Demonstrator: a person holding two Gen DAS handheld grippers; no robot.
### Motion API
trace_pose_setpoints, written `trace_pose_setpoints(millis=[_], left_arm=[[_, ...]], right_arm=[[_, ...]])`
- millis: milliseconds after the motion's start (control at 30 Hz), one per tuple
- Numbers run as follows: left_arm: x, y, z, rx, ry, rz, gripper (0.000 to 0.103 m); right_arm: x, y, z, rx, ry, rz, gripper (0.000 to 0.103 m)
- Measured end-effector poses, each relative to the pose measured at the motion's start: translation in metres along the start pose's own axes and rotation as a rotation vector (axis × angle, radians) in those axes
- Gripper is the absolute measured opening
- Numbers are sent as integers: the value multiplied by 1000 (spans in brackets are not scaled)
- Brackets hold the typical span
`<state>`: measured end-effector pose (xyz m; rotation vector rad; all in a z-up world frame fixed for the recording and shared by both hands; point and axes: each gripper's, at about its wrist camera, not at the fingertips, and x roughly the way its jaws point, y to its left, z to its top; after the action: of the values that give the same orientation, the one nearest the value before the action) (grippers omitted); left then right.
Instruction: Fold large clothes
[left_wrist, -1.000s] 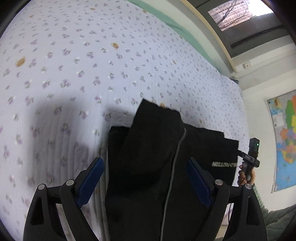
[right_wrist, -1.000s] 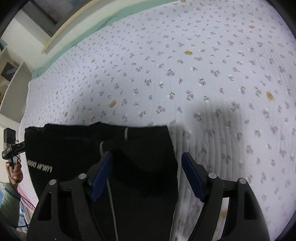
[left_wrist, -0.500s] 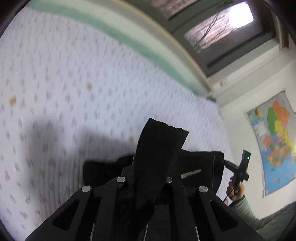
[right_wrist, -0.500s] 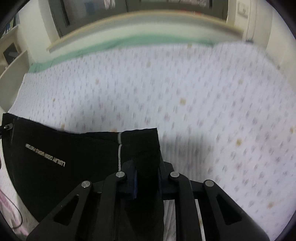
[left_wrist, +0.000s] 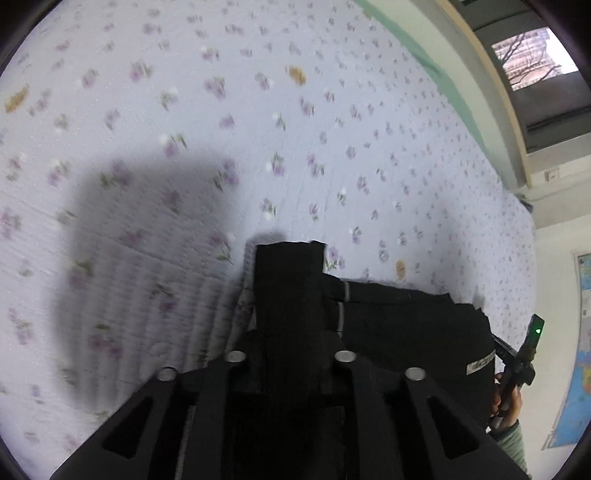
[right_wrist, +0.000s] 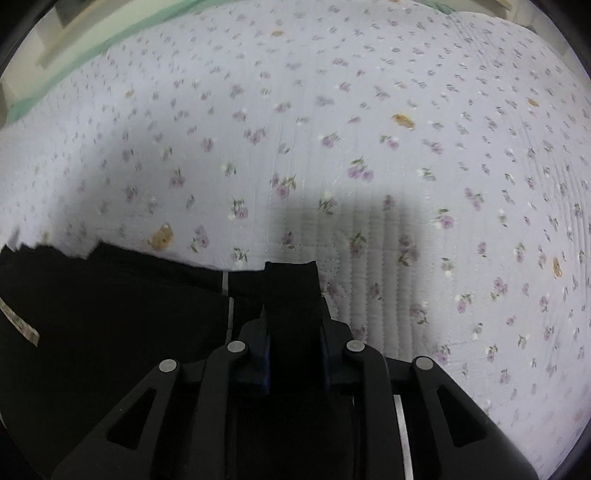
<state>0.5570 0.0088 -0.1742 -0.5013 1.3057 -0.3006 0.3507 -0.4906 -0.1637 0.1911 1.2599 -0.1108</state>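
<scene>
Left gripper (left_wrist: 290, 354) and right gripper (right_wrist: 295, 343) each clamped on an edge of the black garment (right_wrist: 110, 314) (trousers, probably), lifted off the floral bed (right_wrist: 369, 147), likely to carry a fold across.

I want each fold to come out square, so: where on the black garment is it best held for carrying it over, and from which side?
Grip the black garment at its near edge, one corner each, coming in from the person's side. That is how it is held now: the left hand-held gripper and right hand-held gripper are each shut on an upstanding flap of cloth, while the rest lies flat on the floral quilt.
</scene>
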Motion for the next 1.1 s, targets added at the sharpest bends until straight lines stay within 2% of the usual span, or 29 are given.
trace_pose_setpoints(millis=[33, 133, 200, 267, 333, 433, 500, 600, 633, 667, 700, 733, 800, 933, 1000, 1100], left_arm=[[-11, 1, 0, 8, -13, 7, 40], [-59, -3, -4, 39, -81, -3, 48], [-93, -11, -12, 72, -135, 19, 54], [-125, -26, -29, 131, -193, 36, 60], [-140, -45, -47, 164, -204, 13, 62], [-137, -84, -86, 252, -165, -34, 62], [-117, -113, -119, 311, -114, -47, 62], [-76, -149, -168, 401, -47, -39, 62], [-65, -151, -178, 409, -28, -41, 62], [-48, -153, -187, 416, 7, -22, 62], [-27, -154, -194, 424, 28, 41, 62], [-8, -152, -197, 423, 49, 96, 62], [10, -145, -192, 391, 70, 121, 62], [5, -142, -178, 357, 95, 86, 62], [-10, -146, -173, 361, 98, 55, 61], [-36, -164, -160, 409, 45, 9, 62]], right_arm=[[-9, -3, 1, 16, -6, 12, 27], [-60, -7, -4, 36, -80, 64, 32], [-94, -6, -14, 42, -137, 110, 59], [-127, 1, -31, 41, -193, 189, 71], [-152, 16, -49, 13, -221, 225, 71], [-162, 56, -85, -42, -177, 258, 71], [-151, 78, -108, -74, -115, 266, 71], [-126, 103, -136, -116, -60, 205, 71], [-117, 107, -141, -118, -50, 191, 71], [-105, 111, -147, -117, -34, 165, 70], [-89, 112, -150, -101, -6, 156, 70], [-75, 113, -153, -87, 21, 160, 70], [-60, 114, -157, -91, 33, 148, 70], [-56, 108, -153, -62, 63, 179, 70], [-69, 107, -147, -67, 69, 205, 63], [-102, 108, -125, -102, -33, 238, 62]])
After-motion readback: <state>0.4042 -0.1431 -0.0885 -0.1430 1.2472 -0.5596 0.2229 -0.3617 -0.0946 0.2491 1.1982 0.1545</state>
